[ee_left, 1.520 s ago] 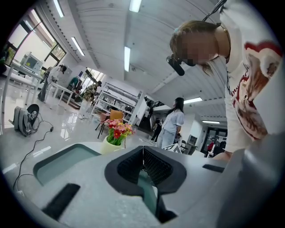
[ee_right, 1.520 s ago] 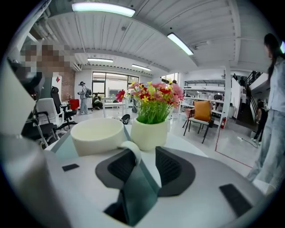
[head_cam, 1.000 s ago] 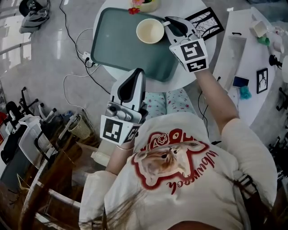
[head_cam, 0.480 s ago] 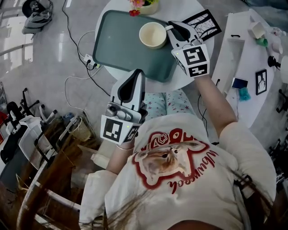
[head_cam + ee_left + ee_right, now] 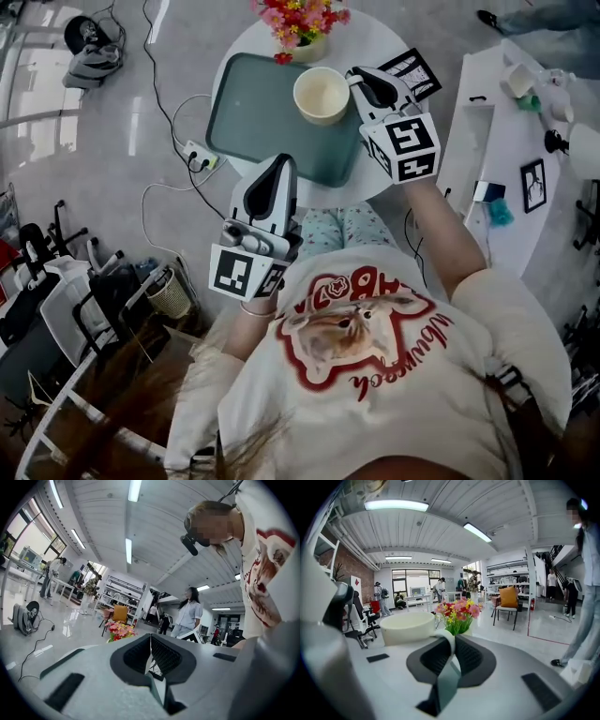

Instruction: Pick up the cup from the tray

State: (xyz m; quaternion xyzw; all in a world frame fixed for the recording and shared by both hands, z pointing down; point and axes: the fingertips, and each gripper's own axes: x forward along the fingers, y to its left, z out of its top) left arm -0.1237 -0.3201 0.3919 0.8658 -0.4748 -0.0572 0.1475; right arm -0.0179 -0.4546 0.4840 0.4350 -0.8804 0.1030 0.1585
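Right gripper view: the right gripper (image 5: 449, 644) has its jaws clamped on the handle of the cream cup (image 5: 407, 626). Head view places the cup at the far right corner of the green tray (image 5: 251, 127). The left gripper (image 5: 150, 641) has its jaws pressed together with nothing between them.

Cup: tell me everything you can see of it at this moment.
The cup is a cream, round mug that looks smooth, like ceramic or plastic. It stands upright, mouth up, and the head view shows it empty. It is over the far right corner of the teal tray, just in front of the flowers. Its looped handle points toward the right gripper, whose jaws are closed on it. Whether its base rests on the tray or is lifted cannot be told.
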